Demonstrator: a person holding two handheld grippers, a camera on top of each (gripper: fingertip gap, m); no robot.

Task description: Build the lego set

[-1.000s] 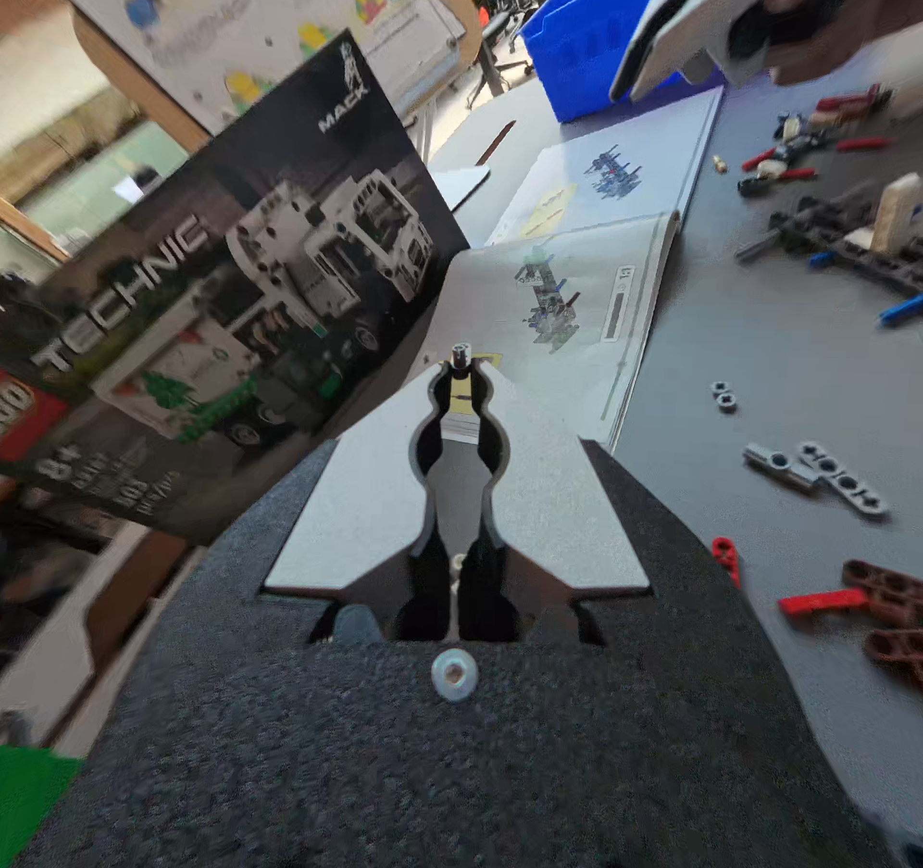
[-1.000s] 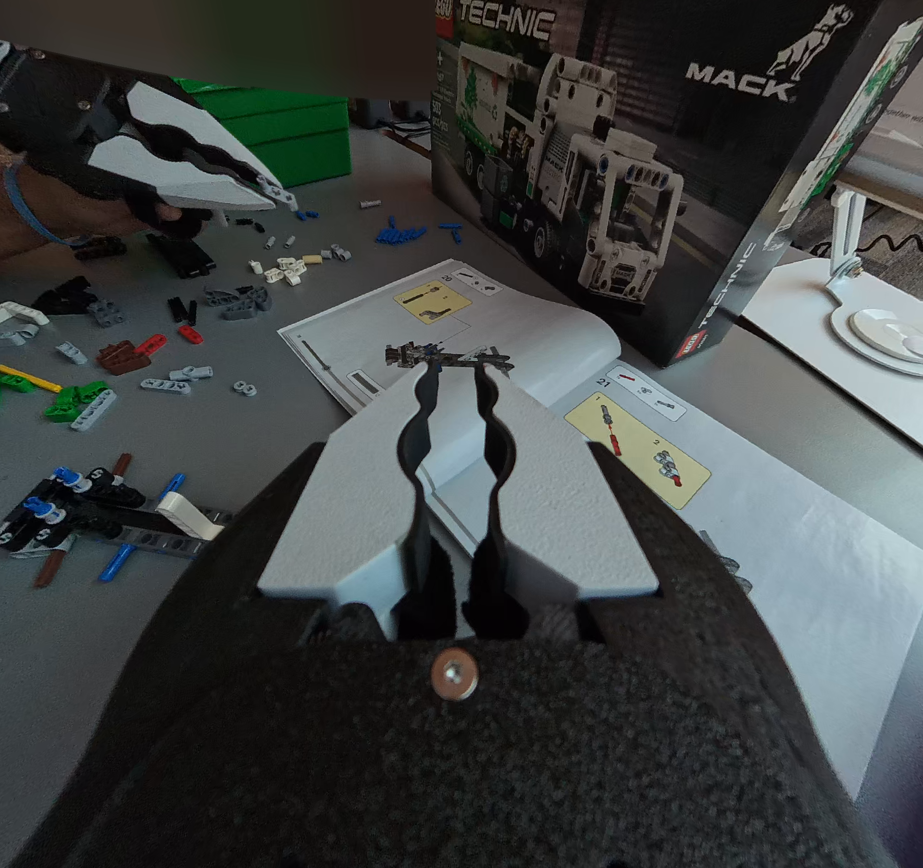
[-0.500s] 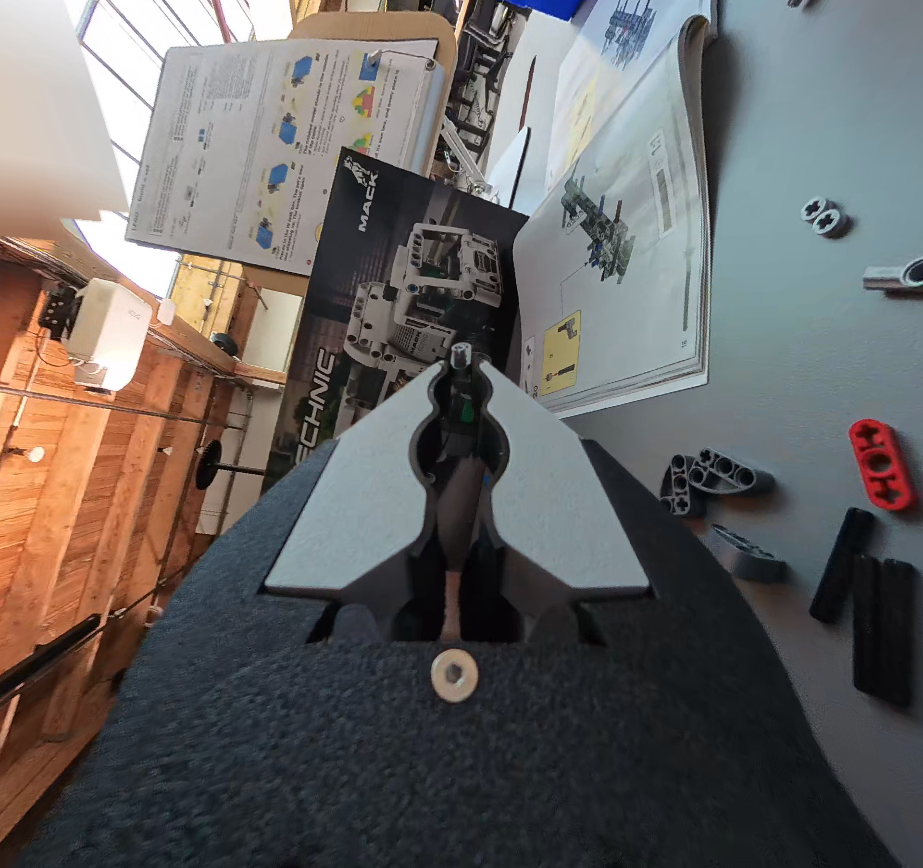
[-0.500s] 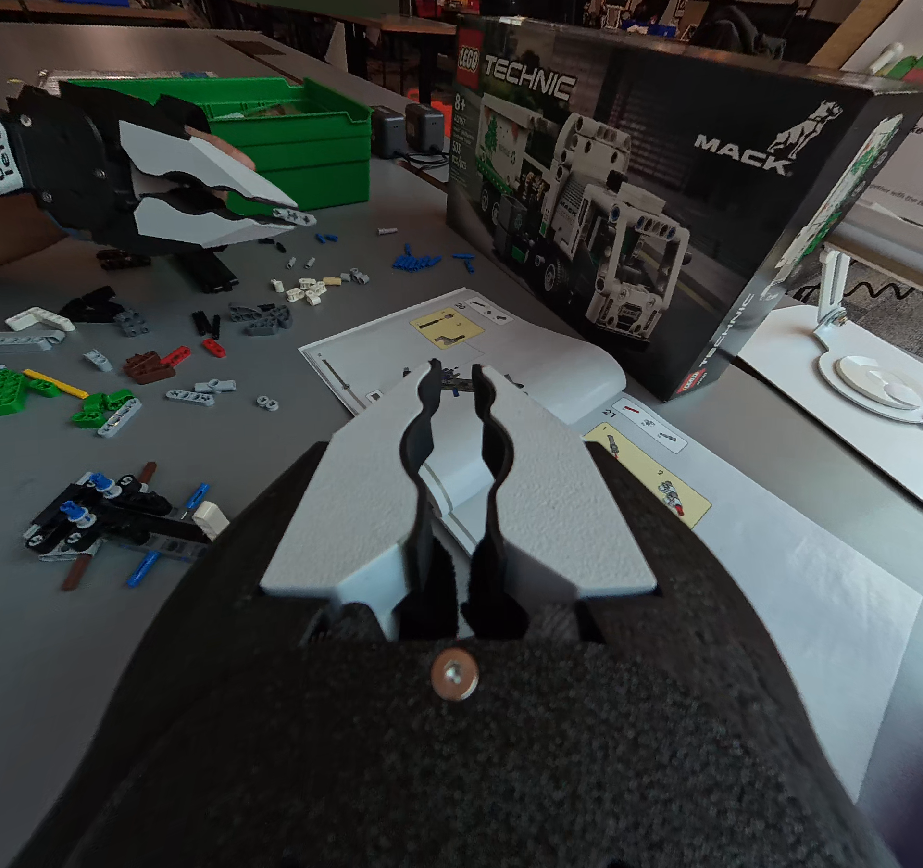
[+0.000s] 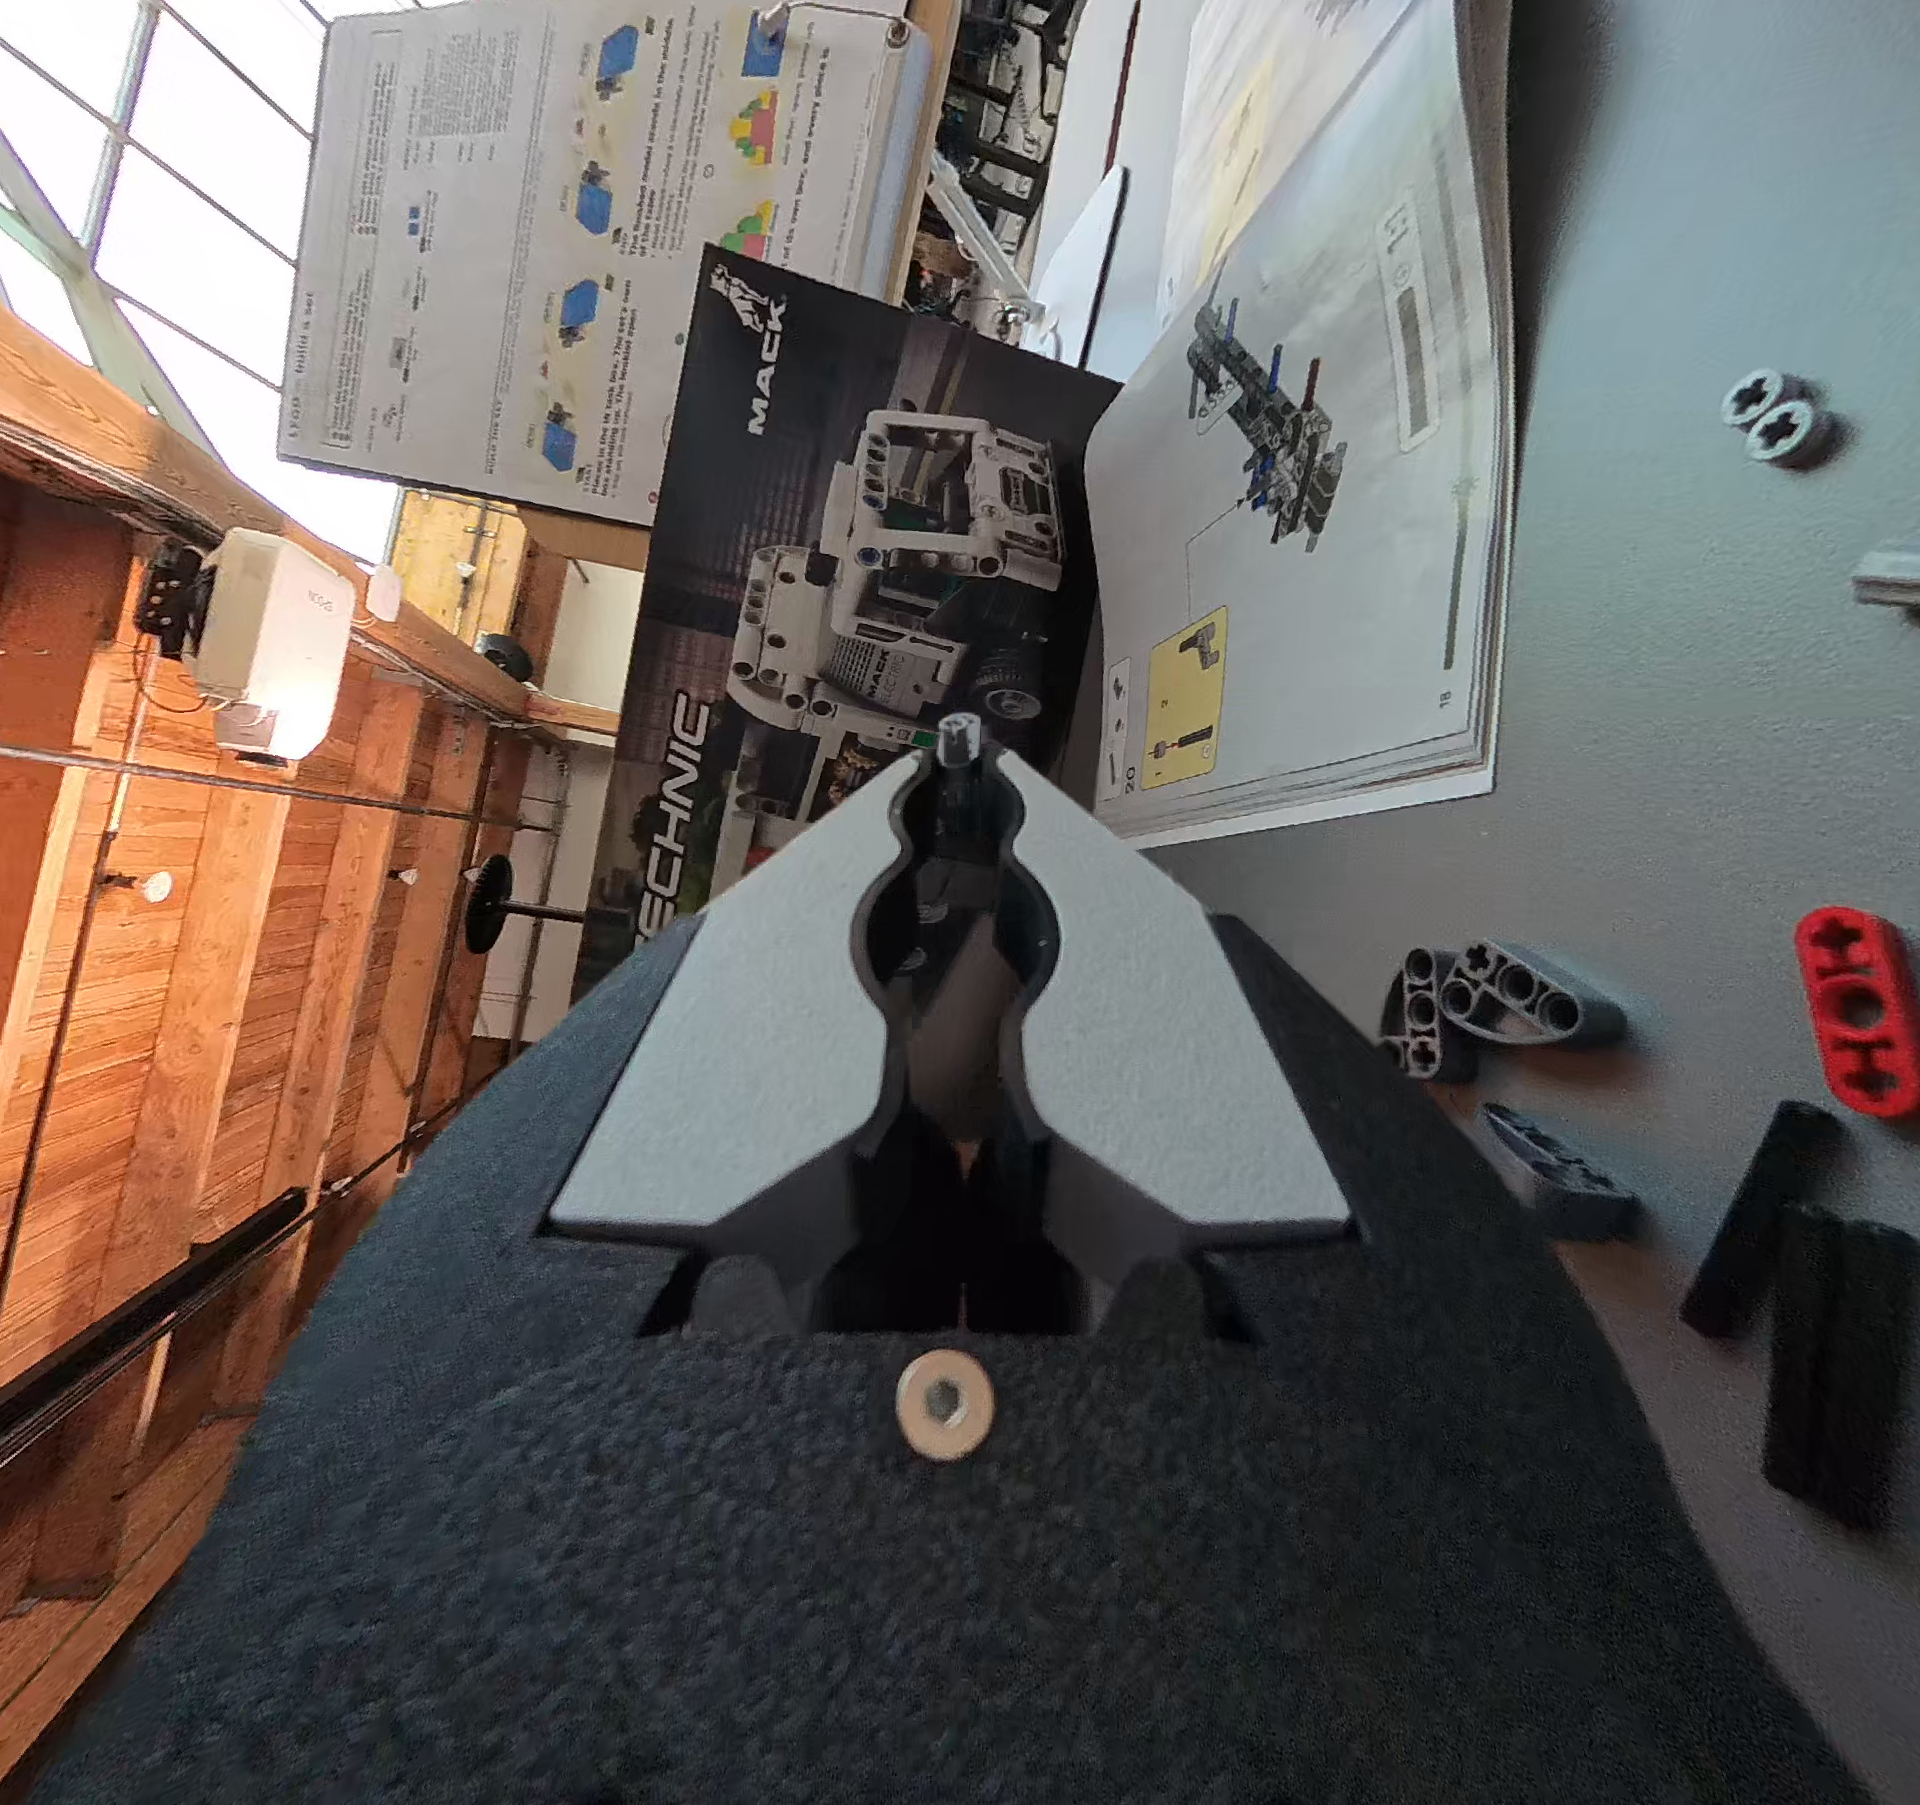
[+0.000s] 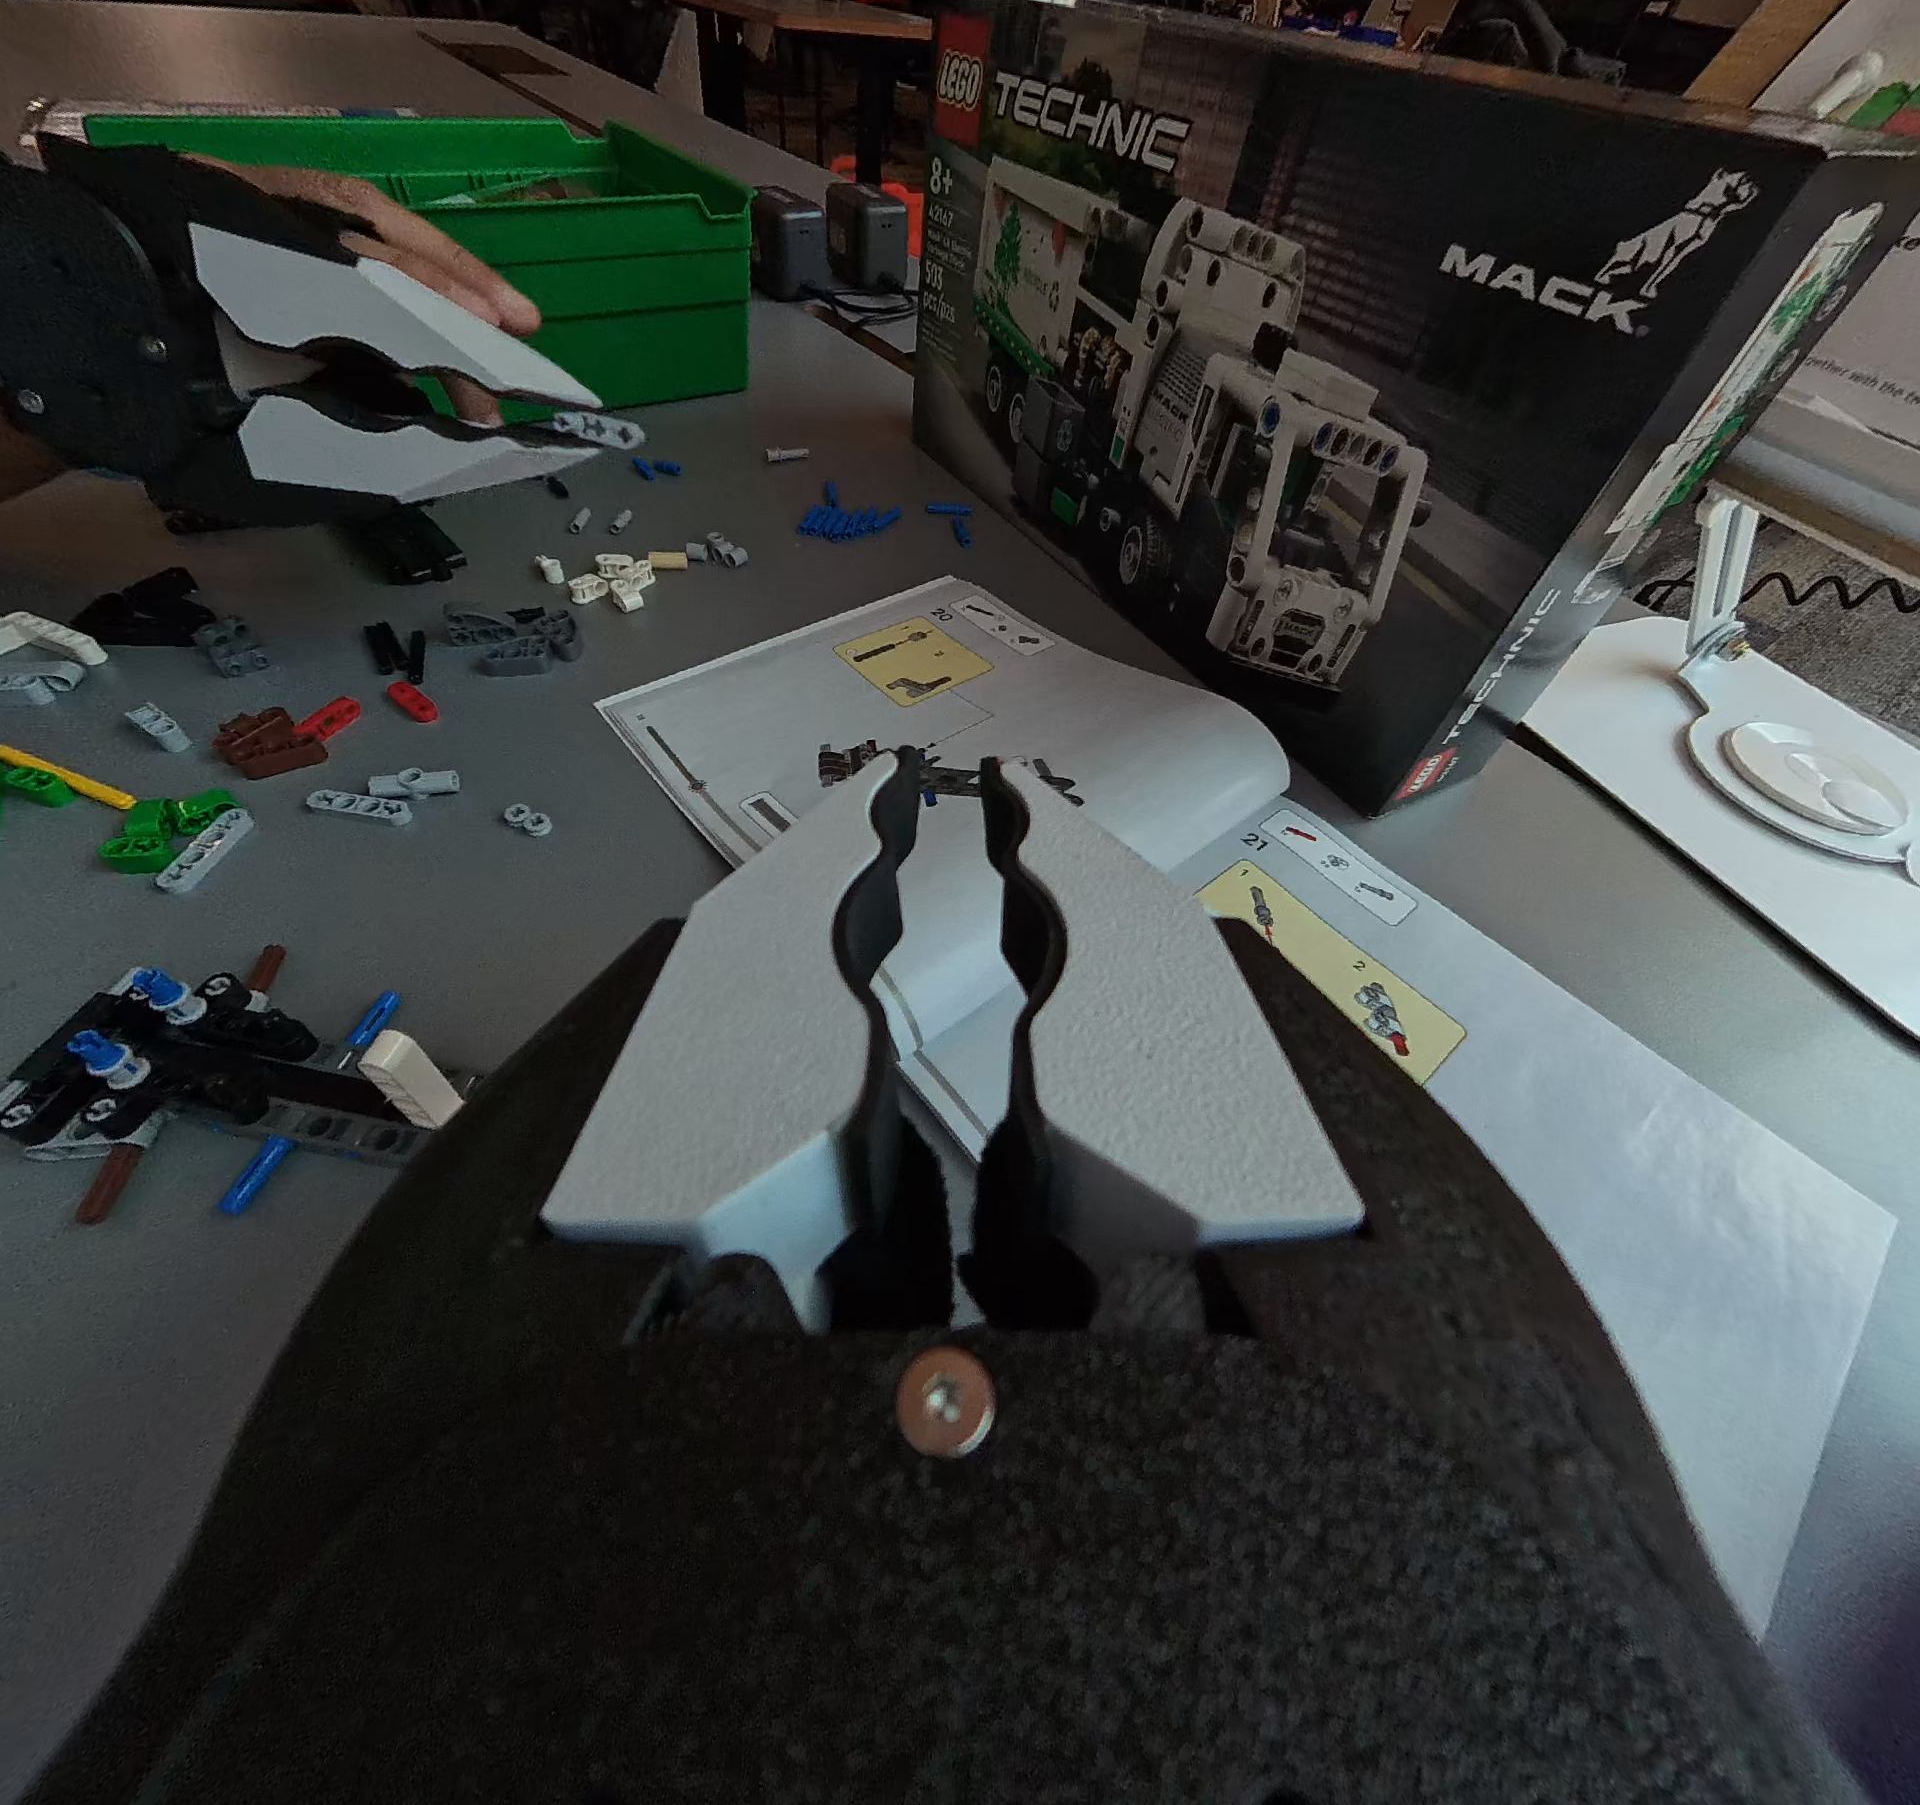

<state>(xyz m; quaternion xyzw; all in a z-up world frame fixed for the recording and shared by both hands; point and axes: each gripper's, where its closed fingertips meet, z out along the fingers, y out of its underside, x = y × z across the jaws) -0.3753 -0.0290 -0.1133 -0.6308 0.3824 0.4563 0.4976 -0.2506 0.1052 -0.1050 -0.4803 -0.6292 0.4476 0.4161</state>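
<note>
Grey table (image 6: 1714,924) carries our open manual (image 6: 1143,779), with box (image 6: 1351,384) beyond. Our left gripper (image 6: 597,430) pinches a grey beam (image 6: 597,427) far left; right gripper (image 6: 945,768) stands slightly apart, empty.

- Dark set box (image 6: 1351,353) – white lettering, a red logo and small numbers on its front.
- Open instruction booklet (image 6: 1091,716) – printed step numbers.
- Clipped white sheet (image 5: 582,238) – small print, too fine to read.
</note>
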